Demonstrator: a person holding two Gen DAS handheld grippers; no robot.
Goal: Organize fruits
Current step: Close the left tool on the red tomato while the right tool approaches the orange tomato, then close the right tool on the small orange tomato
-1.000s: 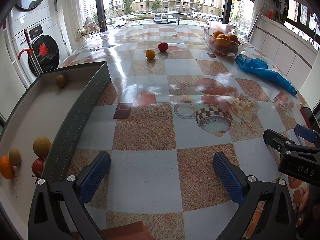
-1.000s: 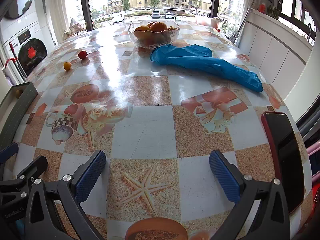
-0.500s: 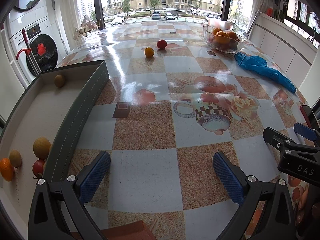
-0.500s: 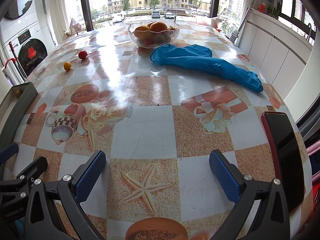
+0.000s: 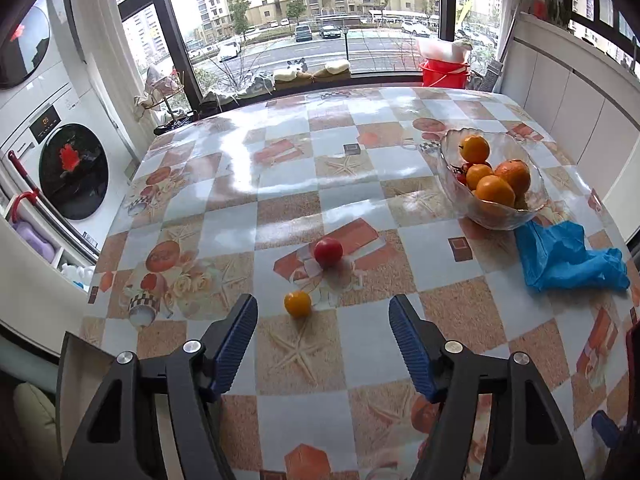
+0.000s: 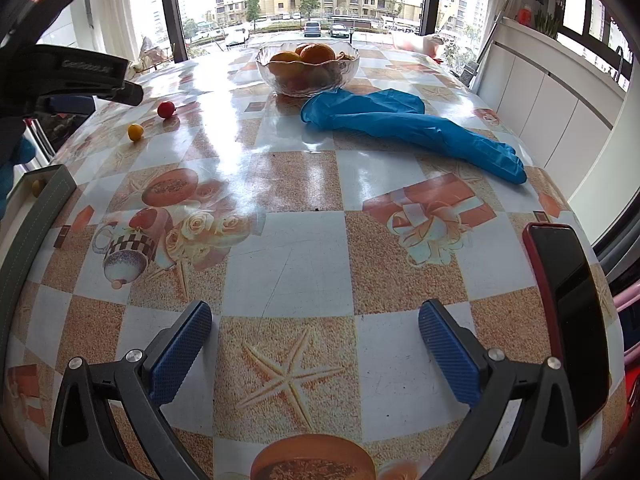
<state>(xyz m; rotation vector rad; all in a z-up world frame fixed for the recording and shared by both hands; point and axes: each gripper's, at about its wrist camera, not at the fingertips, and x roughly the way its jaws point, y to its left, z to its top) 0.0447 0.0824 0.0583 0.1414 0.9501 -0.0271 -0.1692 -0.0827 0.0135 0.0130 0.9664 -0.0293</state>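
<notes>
Our left gripper (image 5: 322, 332), jaws just narrowed yet empty, now faces the yellow fruit (image 5: 297, 303) at frame centre; pickup next.

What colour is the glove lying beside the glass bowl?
Blue; the glove shows best in the right wrist view, next to the glass bowl.

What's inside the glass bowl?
The glass bowl holds several oranges piled up, with something small and red peeking between them. Whatever lies underneath the pile is covered.
</notes>
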